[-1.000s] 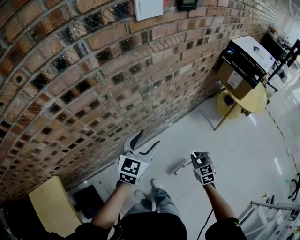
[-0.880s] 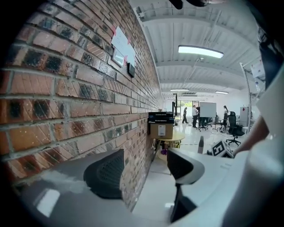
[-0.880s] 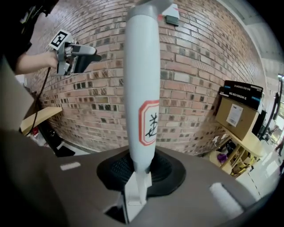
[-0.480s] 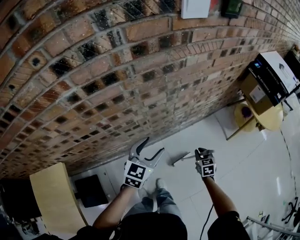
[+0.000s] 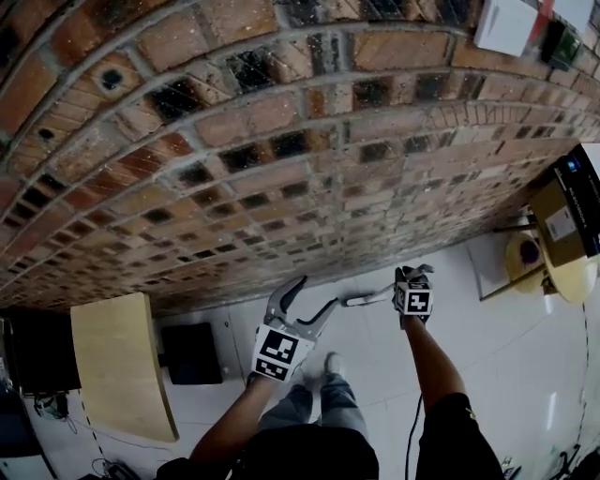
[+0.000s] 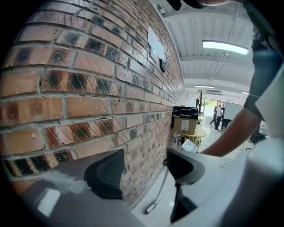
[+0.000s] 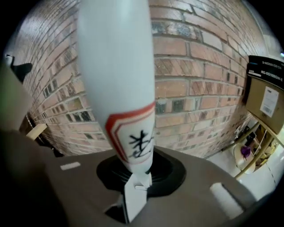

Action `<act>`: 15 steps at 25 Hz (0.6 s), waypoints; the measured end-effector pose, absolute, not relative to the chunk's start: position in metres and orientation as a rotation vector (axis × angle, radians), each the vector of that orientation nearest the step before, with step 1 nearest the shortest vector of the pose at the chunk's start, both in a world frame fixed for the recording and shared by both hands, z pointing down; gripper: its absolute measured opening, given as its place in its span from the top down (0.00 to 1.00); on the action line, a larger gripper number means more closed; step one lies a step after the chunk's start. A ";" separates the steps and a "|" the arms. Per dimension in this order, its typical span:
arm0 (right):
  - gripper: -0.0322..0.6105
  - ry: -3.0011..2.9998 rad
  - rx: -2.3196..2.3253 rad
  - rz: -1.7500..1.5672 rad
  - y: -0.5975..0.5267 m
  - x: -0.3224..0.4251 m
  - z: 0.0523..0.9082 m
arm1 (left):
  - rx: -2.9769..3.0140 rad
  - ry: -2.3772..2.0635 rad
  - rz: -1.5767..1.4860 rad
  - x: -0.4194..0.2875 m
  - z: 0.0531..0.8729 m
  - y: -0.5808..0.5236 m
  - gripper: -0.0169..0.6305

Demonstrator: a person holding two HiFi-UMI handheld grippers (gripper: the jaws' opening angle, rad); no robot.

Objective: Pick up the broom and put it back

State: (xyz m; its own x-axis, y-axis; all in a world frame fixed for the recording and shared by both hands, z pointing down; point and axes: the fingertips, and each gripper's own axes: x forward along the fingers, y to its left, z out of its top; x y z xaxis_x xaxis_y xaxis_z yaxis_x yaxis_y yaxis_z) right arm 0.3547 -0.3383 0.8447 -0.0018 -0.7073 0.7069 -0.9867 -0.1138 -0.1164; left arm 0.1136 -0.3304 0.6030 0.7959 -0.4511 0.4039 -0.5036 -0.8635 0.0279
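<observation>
Right gripper (image 5: 415, 274) clenched on the broom (image 7: 119, 66), a little right of centre in the head view. Grips the white handle, marked with a red outline and black characters, rising from between the black pads to the top of the right gripper view. Left gripper (image 5: 319, 292) released, just left of centre: jaws apart, only brick and floor showing through the gap. Touches nothing.

Filling the whole upper half of the head view, a brick wall (image 5: 281, 141) of red and dark glazed bricks. Below it, at lower right, pale glossy floor (image 5: 511, 375). At lower left, a light wooden panel (image 5: 122, 375), with a black box (image 5: 192, 353) just beside it on the floor. At the right edge, a cardboard box (image 5: 565, 225) with a dark top, resting on a round yellow table (image 5: 574, 279). In the upper right corner, a white sheet (image 5: 504, 25) fixed to the wall.

Between the two grippers, a slim grey length of the broom's shaft, running leftward from the right gripper and ending close by the left gripper's right-hand jaw. Same shaft low in the left gripper view, beyond the jaws and not between the pads, slanting down toward the foot of the wall. Far off at mid right in that view, two small figures in a bright hall.
</observation>
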 end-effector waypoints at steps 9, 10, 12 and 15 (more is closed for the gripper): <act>0.72 -1.835 1.713 0.931 -0.421 0.348 0.859 | 2.774 -0.897 0.591 0.076 0.610 -0.343 0.49; 0.72 -1.831 1.726 0.920 -0.424 0.350 0.855 | 2.767 -0.909 0.595 0.072 0.612 -0.345 0.49; 0.69 -1.830 1.757 0.902 -0.423 0.354 0.845 | 2.752 -0.928 0.594 0.068 0.616 -0.347 0.49; 0.67 -1.841 1.764 0.871 -0.412 0.356 0.830 | 2.738 -0.944 0.560 0.067 0.616 -0.350 0.49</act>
